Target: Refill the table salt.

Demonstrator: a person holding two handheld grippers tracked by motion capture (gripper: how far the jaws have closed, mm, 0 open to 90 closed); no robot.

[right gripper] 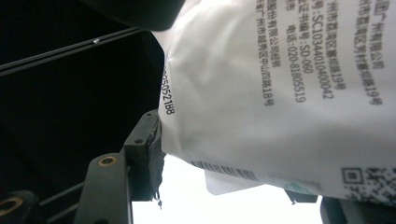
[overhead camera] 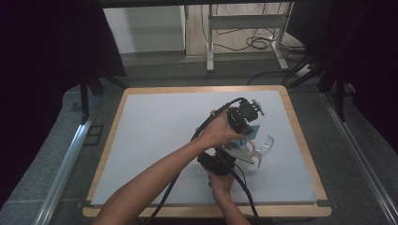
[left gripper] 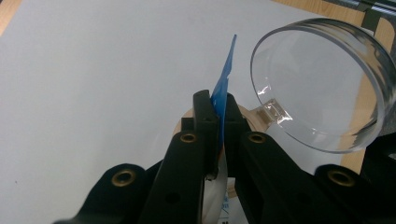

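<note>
We see a dim high view with black sides — glare on the dish (left gripper: 322, 84), printed bag (right gripper: 280, 84) blurred close up.

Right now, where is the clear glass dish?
The glass dish sits on the right half of the white mat in the high view, just right of the two grippers. In the left gripper view it lies right of the blue packet edge.

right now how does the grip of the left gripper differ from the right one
The left gripper has its jaws shut tight on a thin blue tab; the right gripper holds its jaws wider, around the bulky white packet. Both grip the same packet, beside a clear glass dish.
</note>
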